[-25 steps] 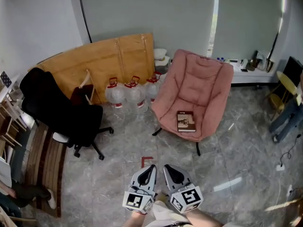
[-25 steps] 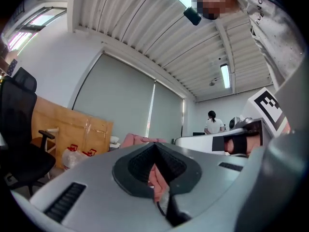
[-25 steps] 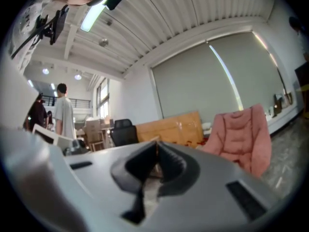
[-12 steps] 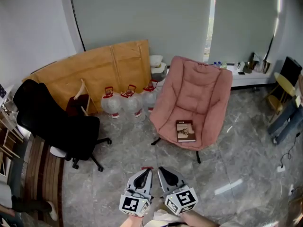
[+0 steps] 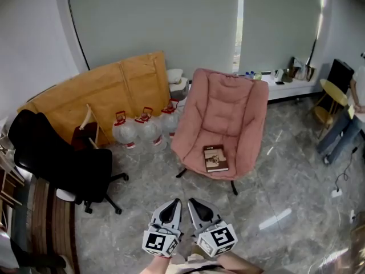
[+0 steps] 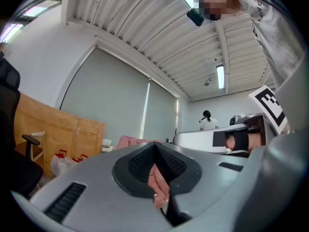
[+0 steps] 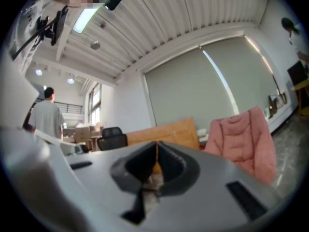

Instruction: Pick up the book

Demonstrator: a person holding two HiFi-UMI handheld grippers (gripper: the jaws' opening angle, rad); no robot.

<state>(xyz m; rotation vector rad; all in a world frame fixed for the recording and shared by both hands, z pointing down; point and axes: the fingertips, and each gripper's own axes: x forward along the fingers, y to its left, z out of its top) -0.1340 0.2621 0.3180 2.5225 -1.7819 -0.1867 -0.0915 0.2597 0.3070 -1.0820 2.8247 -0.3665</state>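
Grey marble floor (image 5: pixel 142 181) in head view: book (image 5: pixel 215 158) lies flat on the seat of the pink armchair (image 5: pixel 228 107). Near the bottom edge, left tool (image 5: pixel 173 203) and right tool (image 5: pixel 194 202) sit side by side, well apart from the book. Left gripper view: jaws together, nothing between. Right gripper view: jaws together, empty, pink armchair at right.

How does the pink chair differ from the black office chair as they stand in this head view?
The pink chair has a book on its seat; the black office chair has none showing. The pink chair stands on thin legs, the black office chair on a wheeled star base. Both stand upright on the marbled floor.
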